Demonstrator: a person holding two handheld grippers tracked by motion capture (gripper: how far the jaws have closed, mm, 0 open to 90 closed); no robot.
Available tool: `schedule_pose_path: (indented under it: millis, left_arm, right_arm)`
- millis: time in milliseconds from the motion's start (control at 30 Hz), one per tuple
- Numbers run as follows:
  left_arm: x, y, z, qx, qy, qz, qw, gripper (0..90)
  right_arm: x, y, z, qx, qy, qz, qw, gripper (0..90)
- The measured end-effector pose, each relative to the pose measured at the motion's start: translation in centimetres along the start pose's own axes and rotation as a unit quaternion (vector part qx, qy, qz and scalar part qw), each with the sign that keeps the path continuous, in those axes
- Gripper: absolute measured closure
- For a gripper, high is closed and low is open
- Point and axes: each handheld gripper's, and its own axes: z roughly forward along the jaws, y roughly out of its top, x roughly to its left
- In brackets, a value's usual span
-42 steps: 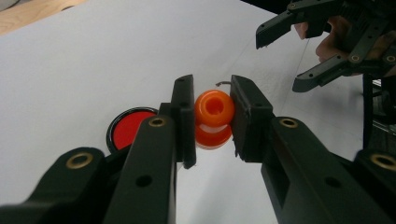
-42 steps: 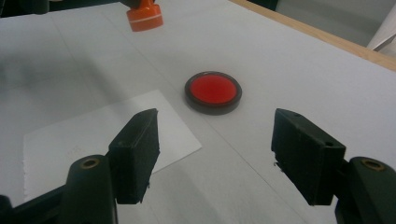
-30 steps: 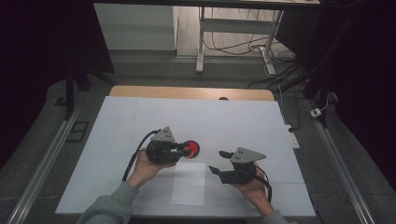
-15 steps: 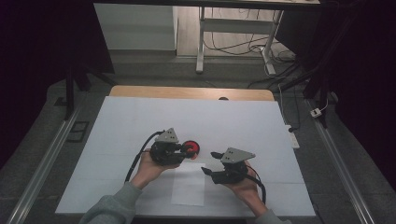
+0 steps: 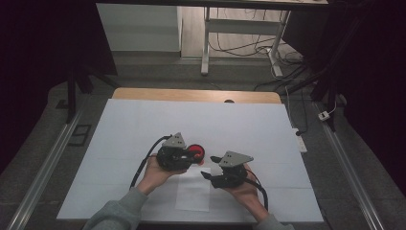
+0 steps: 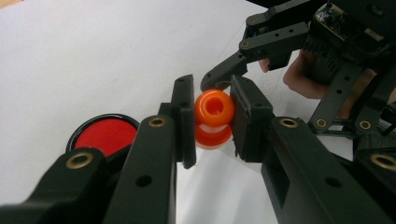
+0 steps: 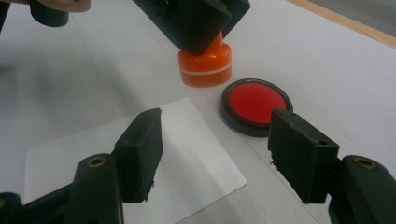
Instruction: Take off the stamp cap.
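My left claw [image 6: 214, 119] is clamped on an orange knob-shaped piece [image 6: 214, 116], one jaw pressing each side, its hollow top facing me. To the lower left a red disc in a black rim [image 6: 103, 135] lies flat on the white worktop [image 6: 93, 56]. Just beyond the orange piece, the right claw [image 6: 223, 79] reaches in, its nearest jaw tip almost touching it.

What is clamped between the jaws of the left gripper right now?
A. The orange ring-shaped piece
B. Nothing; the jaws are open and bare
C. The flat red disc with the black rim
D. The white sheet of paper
A: in the left gripper view the left gripper has both pads pressed on the orange ring-shaped piece, while the red disc lies apart on the table.
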Motion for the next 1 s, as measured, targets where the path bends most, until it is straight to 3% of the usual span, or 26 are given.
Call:
schedule_pose_path:
  millis: [233, 1000]
  left_arm:
    - [-0.2, 0.0, 0.3, 0.002, -0.003, 0.002, 1.0000, 72.2]
    - [-0.5, 0.1, 1.1, 0.007, -0.008, 0.006, 0.9999, 72.2]
  right_arm:
    - [0.2, 0.2, 0.3, -0.002, 0.001, 0.000, 1.0000, 36.6]
    - [0.2, 0.4, 0.6, -0.009, 0.004, 0.006, 0.9999, 54.7]
